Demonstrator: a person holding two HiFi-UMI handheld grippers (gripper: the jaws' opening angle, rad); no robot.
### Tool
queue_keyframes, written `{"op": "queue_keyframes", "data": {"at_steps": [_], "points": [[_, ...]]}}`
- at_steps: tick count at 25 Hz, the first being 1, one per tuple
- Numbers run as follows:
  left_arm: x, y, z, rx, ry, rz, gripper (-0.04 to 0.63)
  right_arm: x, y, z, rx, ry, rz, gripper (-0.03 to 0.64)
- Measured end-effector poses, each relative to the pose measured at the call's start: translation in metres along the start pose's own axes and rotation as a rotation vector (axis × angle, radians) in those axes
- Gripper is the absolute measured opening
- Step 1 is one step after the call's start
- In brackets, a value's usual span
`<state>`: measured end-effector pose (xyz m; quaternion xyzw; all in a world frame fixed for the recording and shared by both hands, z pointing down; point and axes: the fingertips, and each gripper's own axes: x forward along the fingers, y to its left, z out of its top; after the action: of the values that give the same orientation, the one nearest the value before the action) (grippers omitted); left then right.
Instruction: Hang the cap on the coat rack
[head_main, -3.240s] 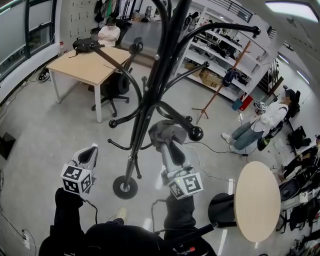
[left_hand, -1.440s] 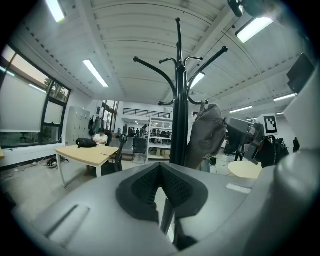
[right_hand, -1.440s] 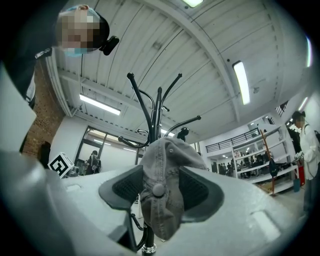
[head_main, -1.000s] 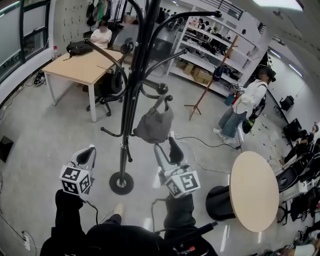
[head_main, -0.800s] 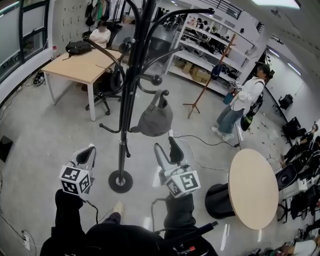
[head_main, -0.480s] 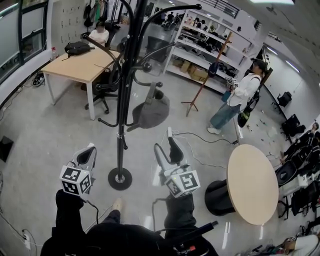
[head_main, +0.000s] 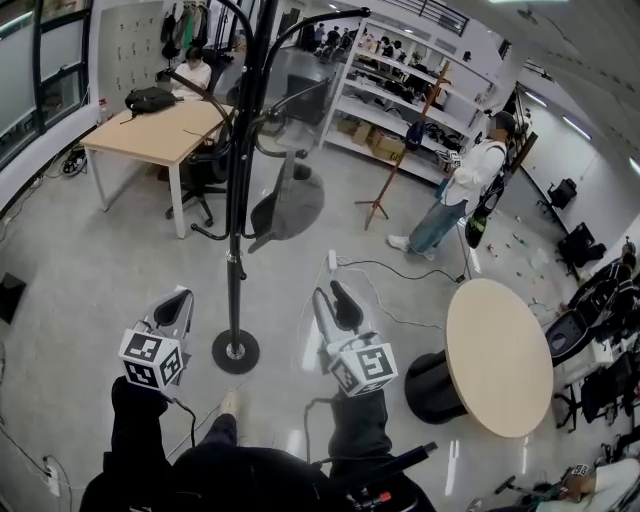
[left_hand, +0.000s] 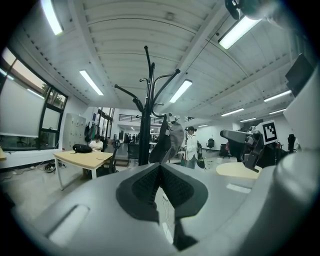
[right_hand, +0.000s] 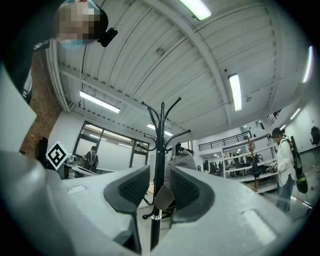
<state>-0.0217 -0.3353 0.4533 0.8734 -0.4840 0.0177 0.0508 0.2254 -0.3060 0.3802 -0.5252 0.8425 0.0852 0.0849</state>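
Note:
The grey cap (head_main: 287, 206) hangs from a hook on the black coat rack (head_main: 236, 200), free of both grippers. In the left gripper view the cap (left_hand: 170, 142) hangs beside the rack's pole (left_hand: 145, 130). The right gripper view shows the cap (right_hand: 183, 162) just right of the pole (right_hand: 159, 150). My right gripper (head_main: 333, 297) is well short of the cap; its jaws have just been closing, and they stand apart (right_hand: 160, 176) with nothing between them. My left gripper (head_main: 178, 298) is left of the rack's base, pads (left_hand: 145, 185) meeting at the tips, empty.
A wooden desk (head_main: 150, 130) with a black bag stands at the back left, a seated person (head_main: 190, 72) behind it. A round table (head_main: 497, 355) is at the right. A standing person (head_main: 452, 195), a wooden coat stand (head_main: 400, 150) and shelves (head_main: 420, 90) lie beyond. Cables cross the floor.
Both grippers have drawn back from the rack, which now sits farther off with the cap hanging on it. The standing person has walked further left across the room.

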Motion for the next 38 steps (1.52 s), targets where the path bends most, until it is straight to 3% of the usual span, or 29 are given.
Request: {"op": "queue_keyframes", "data": {"at_steps": [13, 24, 38], "points": [[-0.04, -0.03, -0.014, 0.018, 0.019, -0.008, 0.002, -0.055, 0.017, -0.019, 0.058, 0.031, -0.04, 0.023], [-0.048, -0.047, -0.009, 0.027, 0.008, -0.054, 0.002, -0.078, 0.022, -0.029, 0.081, 0.062, -0.07, 0.003], [-0.084, -0.043, -0.016, 0.027, 0.012, -0.098, 0.002, -0.101, 0.063, -0.039, 0.072, 0.111, -0.094, 0.003]]}}
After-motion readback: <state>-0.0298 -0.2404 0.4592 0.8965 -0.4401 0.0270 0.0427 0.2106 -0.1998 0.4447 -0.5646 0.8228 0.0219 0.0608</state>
